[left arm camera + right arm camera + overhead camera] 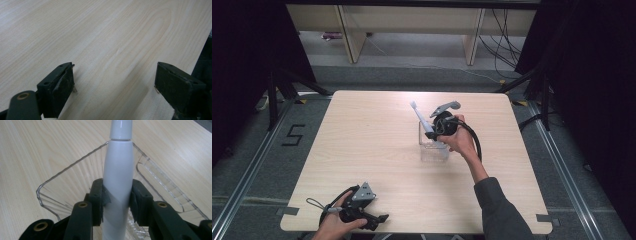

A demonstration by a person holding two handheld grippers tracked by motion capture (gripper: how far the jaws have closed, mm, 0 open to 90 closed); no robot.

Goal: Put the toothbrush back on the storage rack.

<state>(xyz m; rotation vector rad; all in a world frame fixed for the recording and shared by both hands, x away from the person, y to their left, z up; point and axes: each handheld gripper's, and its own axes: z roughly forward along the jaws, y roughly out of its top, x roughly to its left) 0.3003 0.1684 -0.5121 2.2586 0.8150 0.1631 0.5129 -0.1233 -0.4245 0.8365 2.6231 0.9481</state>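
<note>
The smooth, rigid, likely slippery electric toothbrush (117, 177) is clamped mid-handle between the right gripper (117, 200) pads, above the clear container (50, 185); the left gripper (115, 82) is held open, empty.

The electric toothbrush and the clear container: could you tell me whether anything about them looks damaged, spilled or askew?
Nothing stands out. The right gripper clamps the white electric toothbrush over the clear container, which looks intact and sits flat on the table. No spill visible.

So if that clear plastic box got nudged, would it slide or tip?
The clear box looks thin-walled and probably light, so it would likely slide easily on the smooth wooden table. The white toothbrush in the right tool leans over it; resting on the rim, it might tip it.
</note>
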